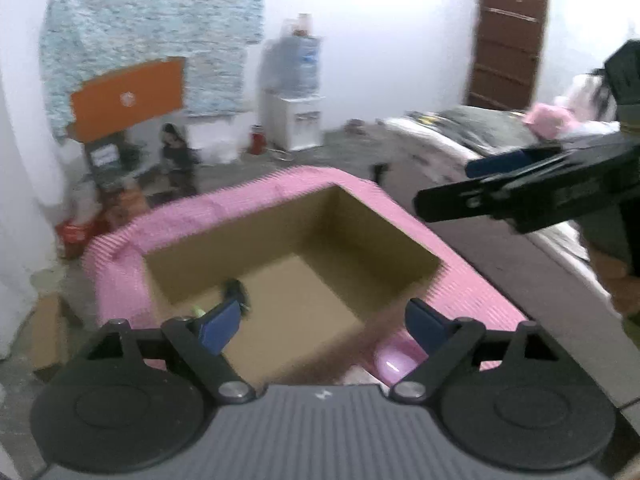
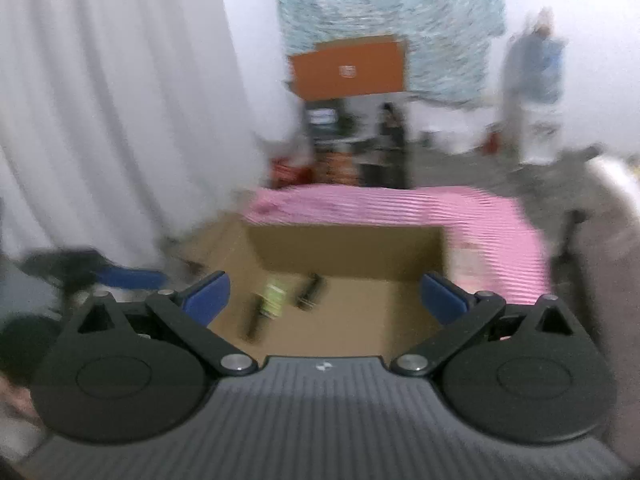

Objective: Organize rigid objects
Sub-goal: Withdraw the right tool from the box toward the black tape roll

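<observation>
Both views blurred. An open cardboard box w/ pink striped flaps folded outward sits low in the room, on what looks like a grey floor; its brown bottom is mostly bare. Inside, near the left wall as the right wrist view shows it, lie a few small items: a dark stick-like object, a yellow-green piece just beside it & another dark stick nearer the camera; too smeared to say what they are. A glossy pink rounded thing sits by the box's near right corner. Left gripper over the near edge of the box, blue pads wide apart, nothing btwn them. Right gripper likewise spread wide & empty, above the box; in the left view it shows at upper right, clear of the box. Room: white curtain on the left, patterned blue-white sheet hung on the far wall w/ an orange board in front, water dispenser against the white wall, brown door at right, a bed w/ grey cover & pink items.
</observation>
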Motion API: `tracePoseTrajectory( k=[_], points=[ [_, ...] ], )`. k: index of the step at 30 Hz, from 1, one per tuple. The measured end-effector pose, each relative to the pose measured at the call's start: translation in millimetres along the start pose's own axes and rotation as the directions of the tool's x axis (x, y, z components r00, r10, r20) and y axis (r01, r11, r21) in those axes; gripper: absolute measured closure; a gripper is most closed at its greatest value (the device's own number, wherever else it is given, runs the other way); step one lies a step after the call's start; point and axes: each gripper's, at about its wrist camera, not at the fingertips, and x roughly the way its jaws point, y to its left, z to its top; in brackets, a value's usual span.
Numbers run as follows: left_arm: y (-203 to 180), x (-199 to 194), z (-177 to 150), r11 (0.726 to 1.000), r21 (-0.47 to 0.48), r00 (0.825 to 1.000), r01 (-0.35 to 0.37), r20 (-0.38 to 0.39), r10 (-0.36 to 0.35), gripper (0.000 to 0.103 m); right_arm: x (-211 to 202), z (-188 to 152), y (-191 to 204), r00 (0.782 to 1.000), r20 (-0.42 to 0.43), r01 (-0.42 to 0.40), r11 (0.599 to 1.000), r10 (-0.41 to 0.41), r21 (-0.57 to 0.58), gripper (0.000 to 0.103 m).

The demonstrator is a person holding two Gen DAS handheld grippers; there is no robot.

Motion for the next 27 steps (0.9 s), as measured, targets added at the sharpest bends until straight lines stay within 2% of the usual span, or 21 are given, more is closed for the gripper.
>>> tracePoseTrajectory(
  k=[2,6,9,12,14,17,21,24,26,27],
  points=[
    [-12,-2,-19,0.999,-0.001,0.999,0.043,0.006,-0.043,0.012,-12,-22,6,0.998,-0.006,0.061,0.997,-0.061,-0.042,0.001],
    [-33,8,-59,0.996,0.015,0.996,0.089,0.012,-0.09,0.012,-16,-68,2,0.997,-0.054,0.043,0.998,-0.046,-0.044,0.001],
    [-48,29,-86,0.994,0.049,0.995,0.098,-0.014,-0.098,0.013,-10,-102,-9,0.998,-0.05,0.047,0.999,-0.046,0.005,0.001],
    [-62,48,-104,0.992,0.06,0.993,0.109,-0.045,-0.106,0.013,0,-137,-20,1.0,-0.029,0.002,0.995,0.001,0.096,0.001],
    [-68,64,-115,0.992,0.066,0.992,0.108,-0.068,-0.104,0.014,10,-160,-23,0.999,-0.042,0.019,0.988,-0.013,0.155,0.001],
    [-78,84,-130,0.992,0.079,0.989,0.093,-0.122,-0.083,0.019,29,-183,-23,0.996,-0.073,0.071,0.981,-0.058,0.18,0.001],
    [-85,106,-141,0.994,0.087,0.983,0.073,-0.175,-0.057,0.033,58,-207,-25,0.992,-0.122,0.036,0.973,-0.008,0.23,0.004],
    [-85,115,-147,0.994,0.102,0.982,0.043,-0.185,-0.023,0.042,73,-212,-19,0.988,-0.152,0.026,0.974,0.008,0.224,0.018],
    [-83,121,-147,0.994,0.108,0.983,0.03,-0.183,-0.01,0.044,83,-214,-16,0.985,-0.168,0.01,0.976,0.028,0.218,0.033],
    [-82,122,-146,0.994,0.108,0.984,0.028,-0.18,-0.008,0.044,88,-214,-16,0.983,-0.178,0.004,0.976,0.036,0.217,0.038]
  ],
)
